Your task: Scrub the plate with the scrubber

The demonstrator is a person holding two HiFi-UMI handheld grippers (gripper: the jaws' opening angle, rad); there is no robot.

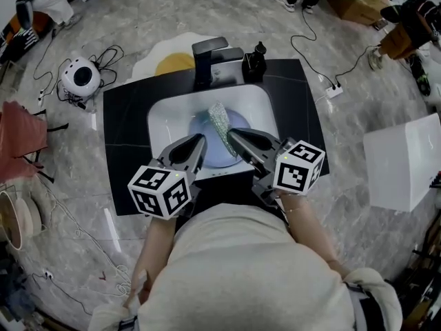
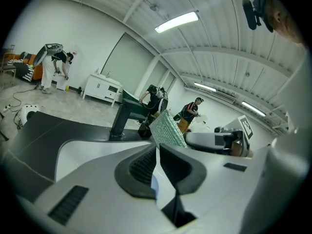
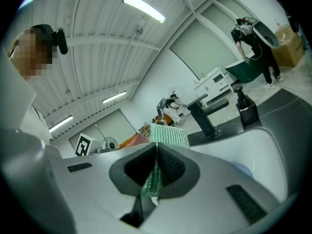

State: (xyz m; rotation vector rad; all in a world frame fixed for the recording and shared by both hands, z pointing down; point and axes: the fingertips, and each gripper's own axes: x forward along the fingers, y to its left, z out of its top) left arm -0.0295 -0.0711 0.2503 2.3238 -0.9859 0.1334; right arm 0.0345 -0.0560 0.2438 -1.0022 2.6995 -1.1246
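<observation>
The scrubber is a coarse green mesh that glints like plastic thread, set against the smooth, glossy pale-blue plate and the shiny white glazed sink. The table around the sink is black with a dull satin finish, and the tap is matt black. The left tongs and right tongs are smooth grey plastic with black ribbed pads.
</observation>
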